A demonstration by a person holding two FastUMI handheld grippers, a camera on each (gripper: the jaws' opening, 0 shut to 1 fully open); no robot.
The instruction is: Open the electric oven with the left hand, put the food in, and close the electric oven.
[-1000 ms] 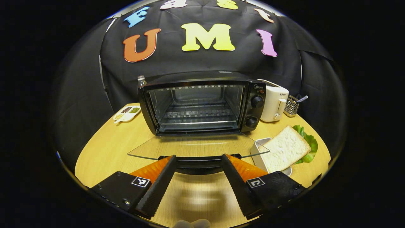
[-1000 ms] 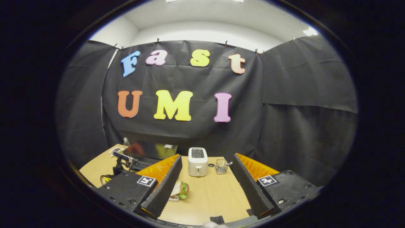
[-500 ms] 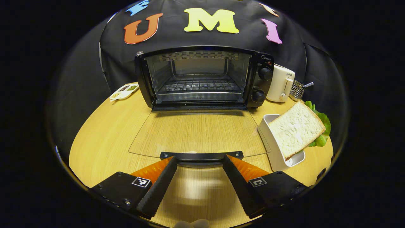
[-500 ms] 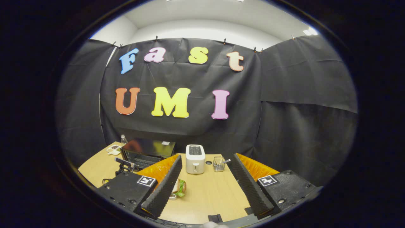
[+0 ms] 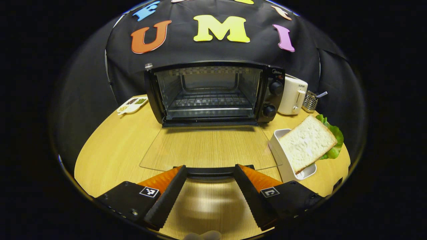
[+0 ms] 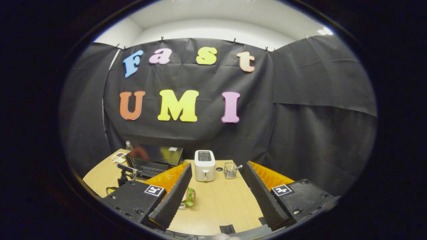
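Note:
In the left gripper view the black electric oven (image 5: 213,95) stands open. Its glass door (image 5: 208,148) lies folded down flat toward me, and the wire rack inside is bare. My left gripper (image 5: 210,168) is open, its fingertips on either side of the door's black handle (image 5: 213,172) without pressing it. The food, a sandwich (image 5: 307,143) of white bread and green lettuce, leans in a white dish (image 5: 282,160) to the right of the door. My right gripper (image 6: 217,166) hangs open and holds nothing, high above the table, with the sandwich (image 6: 188,196) below its left finger.
A white toaster (image 5: 292,95) and a wire utensil holder (image 5: 310,102) stand right of the oven. A divided dish of seasonings (image 5: 131,104) and a bottle (image 5: 148,66) are on its left. The wooden table (image 5: 110,150) ends just below my left gripper.
The oven door has swung down from a slant to lying flat. My left gripper has stayed open at the handle. The right gripper has barely moved.

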